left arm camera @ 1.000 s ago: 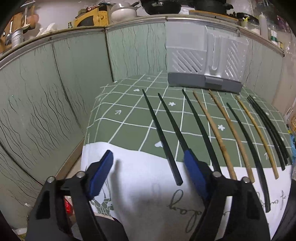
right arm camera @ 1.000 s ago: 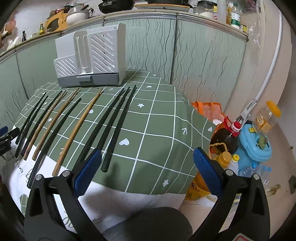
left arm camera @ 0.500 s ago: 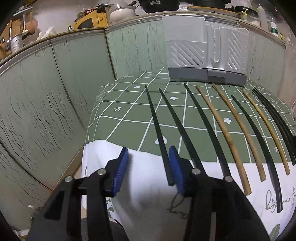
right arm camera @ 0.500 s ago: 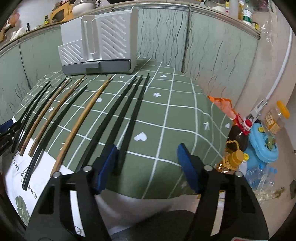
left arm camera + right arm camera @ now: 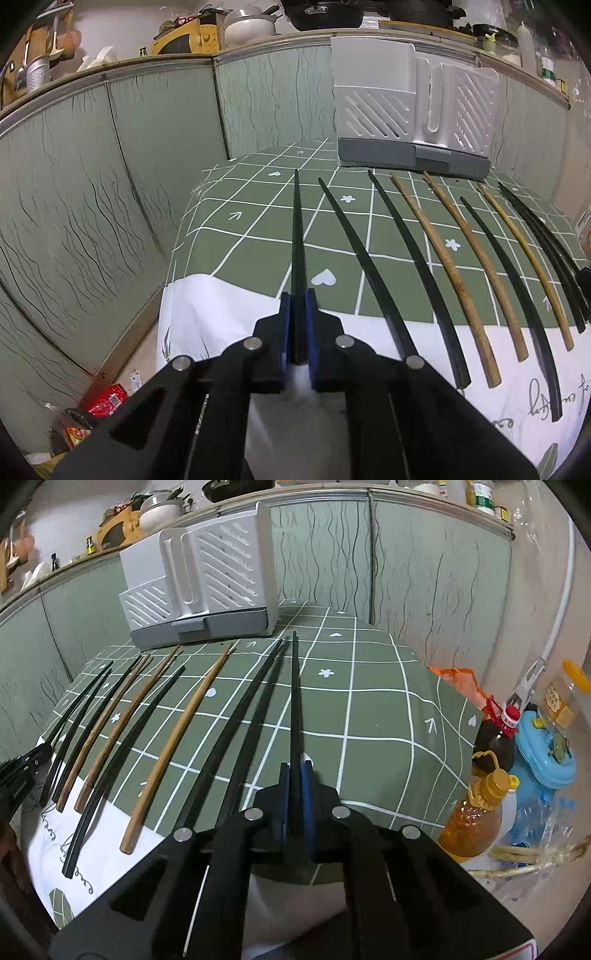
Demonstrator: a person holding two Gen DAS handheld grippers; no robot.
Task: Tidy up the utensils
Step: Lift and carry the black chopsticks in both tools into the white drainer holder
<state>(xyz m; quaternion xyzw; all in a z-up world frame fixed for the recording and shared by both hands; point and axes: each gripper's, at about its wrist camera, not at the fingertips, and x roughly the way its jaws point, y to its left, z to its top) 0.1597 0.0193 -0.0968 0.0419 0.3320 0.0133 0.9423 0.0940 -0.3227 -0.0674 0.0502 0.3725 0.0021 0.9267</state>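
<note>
Several black and wooden chopsticks lie side by side on a green checked tablecloth (image 5: 258, 229). My left gripper (image 5: 297, 306) is shut on the thick end of the leftmost black chopstick (image 5: 297, 229), which points away toward the back. My right gripper (image 5: 295, 775) is shut on the thick end of the rightmost black chopstick (image 5: 295, 701). A white and grey utensil holder (image 5: 410, 122) stands at the back of the table; it also shows in the right wrist view (image 5: 199, 590). The left gripper's tip (image 5: 22, 771) shows at the left edge of the right wrist view.
Green patterned panels (image 5: 110, 184) wall the table on the left and back. A shelf with pots (image 5: 251, 26) runs above. To the right of the table, on the floor, stand oil bottles (image 5: 476, 812) and a blue container (image 5: 546, 753). A white cloth (image 5: 221, 314) covers the table's near edge.
Both grippers were open a second ago. Each moved in over a chopstick's near end and closed on it: the left on the leftmost, the right on the rightmost.
</note>
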